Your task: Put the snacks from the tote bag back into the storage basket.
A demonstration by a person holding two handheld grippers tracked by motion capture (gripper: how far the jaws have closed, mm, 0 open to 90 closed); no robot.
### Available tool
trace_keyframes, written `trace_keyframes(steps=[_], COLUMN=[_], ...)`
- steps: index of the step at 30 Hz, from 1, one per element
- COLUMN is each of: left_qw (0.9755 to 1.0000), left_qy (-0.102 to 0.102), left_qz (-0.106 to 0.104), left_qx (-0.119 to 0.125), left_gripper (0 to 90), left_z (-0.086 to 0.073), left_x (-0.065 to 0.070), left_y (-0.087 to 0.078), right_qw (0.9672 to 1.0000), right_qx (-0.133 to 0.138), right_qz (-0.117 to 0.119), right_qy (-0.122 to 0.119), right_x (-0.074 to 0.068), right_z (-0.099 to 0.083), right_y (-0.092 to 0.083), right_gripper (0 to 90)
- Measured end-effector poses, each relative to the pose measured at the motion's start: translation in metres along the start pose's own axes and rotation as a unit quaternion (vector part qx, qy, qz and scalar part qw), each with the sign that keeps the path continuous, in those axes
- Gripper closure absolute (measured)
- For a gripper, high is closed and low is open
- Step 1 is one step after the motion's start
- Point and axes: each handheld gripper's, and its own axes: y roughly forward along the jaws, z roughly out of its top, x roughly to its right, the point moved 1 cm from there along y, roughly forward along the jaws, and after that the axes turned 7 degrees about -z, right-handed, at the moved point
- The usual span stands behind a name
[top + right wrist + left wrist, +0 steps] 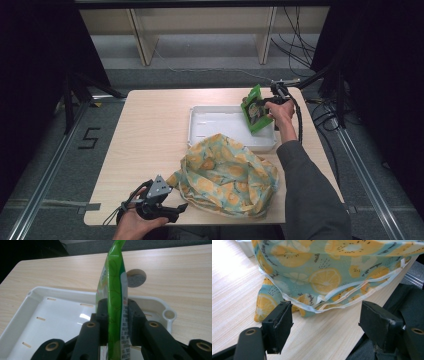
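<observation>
A green snack packet [256,109] is held upright over the right end of a white tray [215,125], with my right gripper [272,102] shut on it. In the right gripper view the packet [115,290] stands edge-on between the two black pads [103,312], above the tray [37,315]. A cloth bag printed with lemon slices [225,175] lies crumpled on the table's near half. My left gripper [177,209] rests at the table's front edge, just left of the bag, jaws wide apart. The bag's white-trimmed edge [324,277] lies ahead of those jaws, untouched.
The light wooden table [150,130] has bare room on its left half. A round grey plug [136,278] is set in the tabletop beyond the tray. Cables and a shelf frame [200,35] stand behind the table; dark curtains flank both sides.
</observation>
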Motion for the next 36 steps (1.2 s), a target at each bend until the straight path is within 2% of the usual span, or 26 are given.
trace_keyframes(steps=[2,3,4,6,7,9,10,11,15,16,17,18,20,22,24,25,26,27,28,29,30,31,32,33,36], left_qw=[1.0000,1.0000,1.0000,1.0000,0.9999,0.9999,0.9999,0.9999,0.9999,0.9999,0.9999,0.9999,0.9999,0.9999,0.9999,0.9999,0.9999,0.9999,0.9999,0.9999,0.9999,0.9999,0.9999,0.9999,0.9999], left_qy=[0.000,0.007,0.006,0.009,0.009,0.010,0.010,0.010,0.010,0.009,0.010,0.010,0.011,0.010,0.011,0.011,0.010,0.010,0.010,0.010,0.011,0.010,0.010,0.009,0.009], left_qz=[-0.003,-0.002,-0.002,-0.004,-0.005,-0.005,-0.005,-0.005,-0.005,-0.005,-0.005,-0.005,-0.006,-0.006,-0.006,-0.006,-0.006,-0.006,-0.006,-0.006,-0.006,-0.006,-0.006,-0.006,-0.006], left_qx=[0.001,-0.002,0.000,0.000,0.000,-0.001,-0.001,-0.001,0.000,0.000,0.000,0.000,-0.001,-0.001,-0.001,-0.001,0.000,0.000,0.000,0.000,-0.001,0.000,0.000,0.001,0.001], left_gripper=[26.0,26.0,26.0,26.0,26.0,26.0,26.0,26.0,26.0,26.0,26.0,26.0,26.0,26.0,26.0,26.0,26.0,26.0,26.0,26.0,26.0,26.0,26.0,26.0,26.0], left_z=[0.000,0.000,0.000,0.000,0.000,0.000,0.000,0.000,0.000,0.000,0.000,0.000,0.000,0.000,0.000,0.000,0.000,0.000,0.000,0.000,0.000,0.000,0.000,0.000,0.000], left_x=[0.001,0.000,0.000,0.000,0.000,0.001,0.001,0.001,0.000,0.001,0.001,0.001,0.001,0.001,0.001,0.001,0.001,0.001,0.001,0.001,0.001,0.001,0.001,0.001,0.001], left_y=[0.000,-0.001,-0.001,0.000,0.000,0.000,0.000,0.000,0.000,0.000,0.000,0.000,0.000,0.000,0.000,0.000,0.000,0.000,0.000,0.000,0.000,0.000,0.000,0.000,0.000], right_qw=[0.9999,0.9999,1.0000,0.9999,0.9998,0.9999,0.9999,0.9999,0.9998,0.9999,0.9999,0.9998,0.9997,0.9996,0.9998,0.9992,0.9991,0.9989,0.9986,0.9984,0.9995,0.9988,0.9990,0.9986,0.9986], right_qx=[-0.003,-0.008,-0.002,-0.007,-0.002,0.010,-0.005,-0.011,-0.018,-0.013,-0.005,-0.019,-0.021,-0.023,-0.017,-0.033,-0.033,-0.037,-0.040,-0.045,-0.023,-0.038,-0.035,-0.040,-0.040], right_qz=[-0.010,-0.008,-0.005,-0.010,0.008,-0.001,-0.003,-0.002,-0.007,-0.009,0.002,-0.008,-0.013,-0.015,-0.007,-0.010,-0.012,-0.024,-0.009,-0.012,-0.014,-0.026,-0.028,-0.030,-0.034], right_qy=[0.004,0.005,-0.008,-0.003,0.019,0.003,-0.014,-0.002,0.009,-0.005,0.009,0.002,-0.004,-0.002,0.010,0.022,0.026,0.016,0.033,0.032,0.017,0.018,-0.002,0.018,0.009], right_x=[-0.001,-0.001,0.001,-0.001,-0.004,-0.002,0.000,-0.002,-0.002,0.001,0.000,0.001,0.003,0.002,0.002,0.000,0.000,0.001,0.000,0.001,0.005,0.004,0.007,0.004,0.006], right_z=[-0.001,0.000,0.000,0.000,-0.001,-0.001,-0.001,-0.001,-0.002,-0.003,-0.004,-0.004,-0.005,-0.006,-0.007,-0.008,-0.008,-0.008,-0.008,-0.008,-0.009,-0.009,-0.009,-0.009,-0.010], right_y=[0.001,0.001,0.002,0.002,0.004,0.005,0.004,0.003,0.004,0.005,0.007,0.005,0.007,0.007,0.010,0.009,0.010,0.010,0.010,0.010,0.013,0.012,0.013,0.013,0.014], right_gripper=[75.2,75.2,75.2,75.0,74.9,74.6,74.5,74.3,73.2,72.8,72.2,71.6,70.4,69.8,68.1,67.2,66.8,66.6,66.4,66.2,65.7,65.2,64.7,64.5,63.6])
